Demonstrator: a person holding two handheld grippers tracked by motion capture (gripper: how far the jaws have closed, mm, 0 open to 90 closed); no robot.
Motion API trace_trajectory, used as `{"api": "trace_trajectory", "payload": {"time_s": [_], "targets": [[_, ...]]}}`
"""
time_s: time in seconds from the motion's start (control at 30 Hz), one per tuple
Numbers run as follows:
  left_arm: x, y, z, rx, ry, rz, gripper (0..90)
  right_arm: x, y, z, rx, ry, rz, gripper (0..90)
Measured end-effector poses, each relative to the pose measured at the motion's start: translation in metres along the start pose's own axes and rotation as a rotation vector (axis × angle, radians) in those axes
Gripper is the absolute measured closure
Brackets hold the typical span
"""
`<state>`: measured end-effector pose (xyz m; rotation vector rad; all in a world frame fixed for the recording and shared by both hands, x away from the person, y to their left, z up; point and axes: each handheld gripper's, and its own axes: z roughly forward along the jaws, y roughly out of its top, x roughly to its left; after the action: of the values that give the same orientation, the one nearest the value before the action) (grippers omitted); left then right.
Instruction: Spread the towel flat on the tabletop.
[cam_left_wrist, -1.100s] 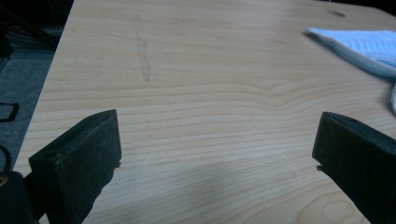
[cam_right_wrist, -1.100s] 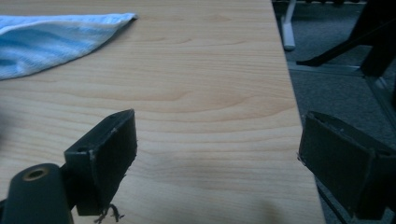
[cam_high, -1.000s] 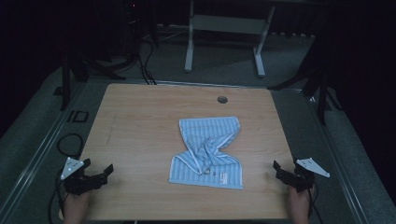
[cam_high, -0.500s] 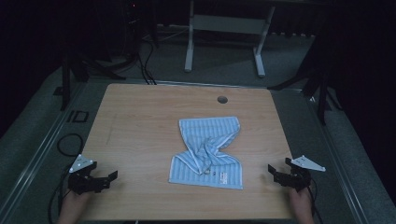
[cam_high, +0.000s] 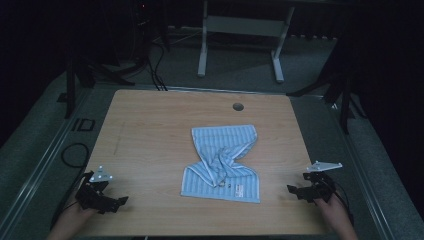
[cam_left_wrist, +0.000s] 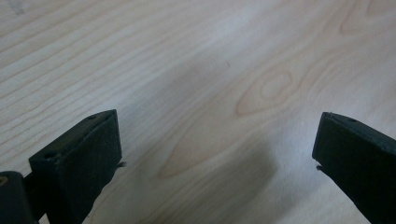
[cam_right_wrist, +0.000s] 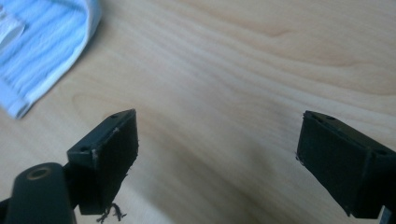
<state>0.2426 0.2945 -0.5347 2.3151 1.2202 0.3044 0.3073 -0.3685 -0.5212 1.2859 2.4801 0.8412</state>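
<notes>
With the crumpled blue-striped towel (cam_high: 222, 162) lying at the centre of the tabletop (cam_high: 150, 130), the left hand-held gripper (cam_high: 117, 202) and right hand-held gripper (cam_high: 295, 190) sit released and empty at the frame's lower corners, likely about to reach inward for the towel's corners.

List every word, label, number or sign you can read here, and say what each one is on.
None can be read.
White label on the blue striped towel, at its near edge: dark print, too small and blurred to read.
Dark outlined marking on the grey floor strip left of the table: shape unclear, not readable.
</notes>
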Motion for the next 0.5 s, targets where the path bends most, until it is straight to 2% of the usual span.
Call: {"api": "trace_trajectory", "payload": {"time_s": [0.07, 0.13, 0.2, 0.23, 0.27, 0.3, 0.37, 0.5], "targets": [[-0.004, 0.004, 0.0, 0.049, 0.0, 0.042, 1.1, 0.001, 0.003, 0.0, 0.046, 0.027, -0.017, 12.2], [-0.007, 0.007, 0.0, 0.081, -0.01, 0.064, 1.1, 0.005, 0.007, 0.0, 0.099, 0.03, -0.055, 12.9], [-0.01, 0.01, 0.001, 0.121, 0.003, 0.081, 1.1, 0.009, 0.009, 0.0, 0.145, 0.035, -0.087, 13.0], [-0.011, 0.012, 0.001, 0.141, 0.01, 0.086, 1.1, 0.011, 0.011, 0.0, 0.164, 0.032, -0.104, 13.0], [-0.013, 0.015, 0.003, 0.205, 0.014, 0.082, 1.1, 0.012, 0.012, 0.0, 0.174, 0.03, -0.113, 12.9], [-0.013, 0.015, 0.003, 0.205, 0.014, 0.082, 1.2, 0.012, 0.012, 0.0, 0.174, 0.03, -0.113, 12.9], [-0.016, 0.019, 0.005, 0.254, 0.023, 0.085, 1.1, 0.017, 0.017, -0.004, 0.22, 0.022, -0.14, 12.9], [-0.02, 0.026, 0.004, 0.296, -0.002, 0.098, 1.1, 0.022, 0.023, -0.005, 0.3, 0.037, -0.167, 13.2]]}}
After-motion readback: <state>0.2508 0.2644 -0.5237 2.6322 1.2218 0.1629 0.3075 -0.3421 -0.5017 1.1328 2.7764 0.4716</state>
